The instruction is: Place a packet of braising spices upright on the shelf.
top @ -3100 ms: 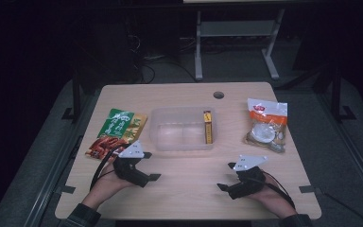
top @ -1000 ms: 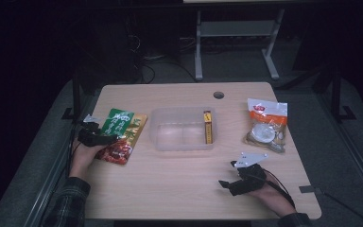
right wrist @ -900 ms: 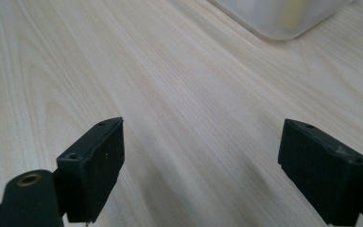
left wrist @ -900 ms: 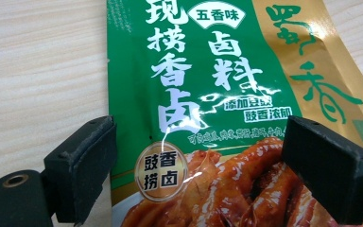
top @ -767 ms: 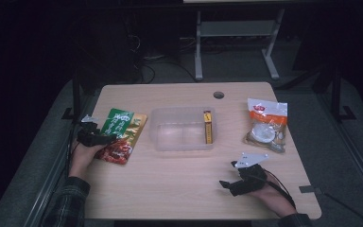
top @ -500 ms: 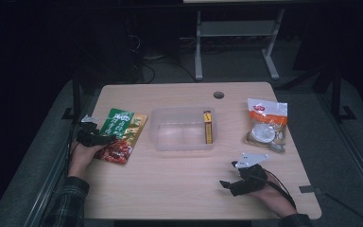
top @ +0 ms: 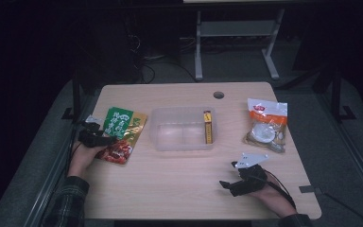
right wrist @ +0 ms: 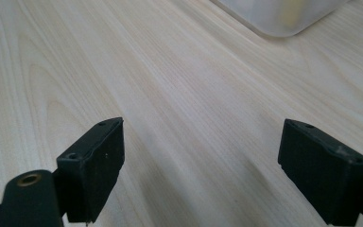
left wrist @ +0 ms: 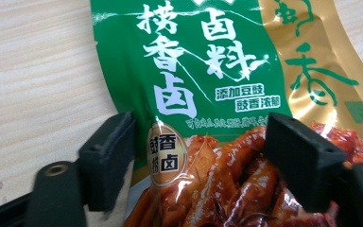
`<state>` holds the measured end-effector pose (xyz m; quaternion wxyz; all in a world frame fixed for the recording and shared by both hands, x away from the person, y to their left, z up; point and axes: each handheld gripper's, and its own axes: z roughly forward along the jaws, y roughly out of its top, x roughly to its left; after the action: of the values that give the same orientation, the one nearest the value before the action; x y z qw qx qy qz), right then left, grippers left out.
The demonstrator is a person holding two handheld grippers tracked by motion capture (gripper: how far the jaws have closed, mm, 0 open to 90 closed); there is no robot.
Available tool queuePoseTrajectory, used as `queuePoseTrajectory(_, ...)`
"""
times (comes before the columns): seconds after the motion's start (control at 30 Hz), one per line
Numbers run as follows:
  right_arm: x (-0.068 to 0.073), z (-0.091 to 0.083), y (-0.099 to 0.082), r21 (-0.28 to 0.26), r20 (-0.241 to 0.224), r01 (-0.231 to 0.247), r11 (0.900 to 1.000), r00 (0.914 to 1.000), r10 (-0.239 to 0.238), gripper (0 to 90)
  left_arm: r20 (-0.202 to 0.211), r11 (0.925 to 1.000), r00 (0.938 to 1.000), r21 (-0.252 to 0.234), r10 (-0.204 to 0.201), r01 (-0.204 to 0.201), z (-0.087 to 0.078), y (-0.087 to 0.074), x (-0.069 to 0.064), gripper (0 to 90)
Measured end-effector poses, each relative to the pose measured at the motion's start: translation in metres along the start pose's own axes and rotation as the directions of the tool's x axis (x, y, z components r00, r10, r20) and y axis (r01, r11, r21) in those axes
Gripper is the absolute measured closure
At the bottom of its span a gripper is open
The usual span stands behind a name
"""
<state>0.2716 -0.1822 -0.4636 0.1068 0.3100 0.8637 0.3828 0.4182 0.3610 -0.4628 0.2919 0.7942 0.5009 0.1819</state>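
High view: the left tongs (top: 105,140) sit at the left edge of the pale wood-grain bench (top: 179,189), over the glossy green-and-gold foil pouch (top: 123,132), which lies flat just left of the clear rectangular plastic tub (top: 182,135). Left gripper view: the matte black block jaws straddle the crinkled pouch (left wrist: 208,118) and have just been closing, the pouch between them, its film bulging against both pads. Right tongs (top: 236,183) rest near the front right of the bench, jaws spread wide over bare wood, nothing between them
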Motion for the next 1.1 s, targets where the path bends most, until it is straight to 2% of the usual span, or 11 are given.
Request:
queuePoseTrajectory(0.1, 0.000, 0.000, 0.000, 0.002, -0.001, 0.000, 1.0000, 1.0000, 0.000, 15.0, 0.000, 1.0000, 1.0000, -0.005, 0.006, -0.006, -0.002, -0.001, 0.000, 39.3)
queuePoseTrajectory(0.27, 0.000, 0.001, 0.000, 0.003, -0.002, -0.002, 1.0000, 1.0000, 0.002, 15.0, 0.004, 0.9999, 0.9999, 0.000, 0.015, -0.015, -0.003, 0.000, -0.002, 48.2)
queuePoseTrajectory(0.3, 0.000, 0.001, 0.000, 0.004, -0.001, -0.002, 1.0000, 1.0000, 0.002, 15.0, -0.005, 0.9999, 0.9999, -0.002, 0.012, -0.012, -0.004, 0.000, -0.002, 53.0)
queuePoseTrajectory(0.33, 0.000, 0.001, 0.000, 0.005, -0.002, -0.003, 1.0000, 1.0000, 0.003, 15.0, -0.005, 0.9999, 0.9999, -0.002, 0.012, -0.012, -0.004, 0.000, -0.002, 61.8)
queuePoseTrajectory(0.37, 0.000, 0.001, 0.000, 0.005, -0.001, 0.001, 1.0000, 1.0000, -0.001, 15.0, -0.007, 0.9998, 0.9999, -0.020, 0.009, -0.009, -0.004, -0.002, -0.001, 65.8)
queuePoseTrajectory(0.53, 0.000, 0.000, 0.000, 0.003, -0.002, -0.002, 1.0000, 1.0000, 0.002, 15.0, -0.011, 0.9995, 0.9997, -0.024, 0.022, -0.023, -0.005, -0.002, -0.002, 77.1)
queuePoseTrajectory(0.73, 0.000, 0.001, 0.000, 0.005, -0.002, -0.001, 1.0000, 1.0000, 0.002, 15.0, -0.027, 0.9984, 0.9981, -0.011, 0.055, -0.056, -0.006, 0.000, -0.003, 84.8)
queuePoseTrajectory(0.8, 0.000, 0.000, 0.000, 0.003, -0.002, -0.001, 1.0000, 1.0000, 0.001, 15.0, -0.021, 0.9987, 0.9986, -0.013, 0.048, -0.049, -0.007, 0.000, -0.003, 87.4)
queuePoseTrajectory(0.83, -0.001, 0.000, 0.000, 0.003, -0.001, -0.002, 1.0000, 1.0000, 0.002, 15.1, -0.019, 0.9983, 0.9982, -0.013, 0.057, -0.057, -0.007, 0.000, -0.003, 88.4)
queuePoseTrajectory(0.97, -0.001, 0.000, 0.000, 0.001, 0.001, -0.008, 1.0000, 1.0000, 0.008, 15.1, 0.022, 0.9990, 0.9995, -0.038, 0.023, -0.022, -0.010, -0.001, 0.002, 89.2)
queuePoseTrajectory(1.1, -0.002, 0.000, 0.000, -0.002, 0.003, -0.008, 1.0000, 1.0000, 0.008, 15.1, 0.043, 0.9979, 0.9988, -0.061, 0.023, -0.020, -0.014, -0.001, 0.003, 89.1)
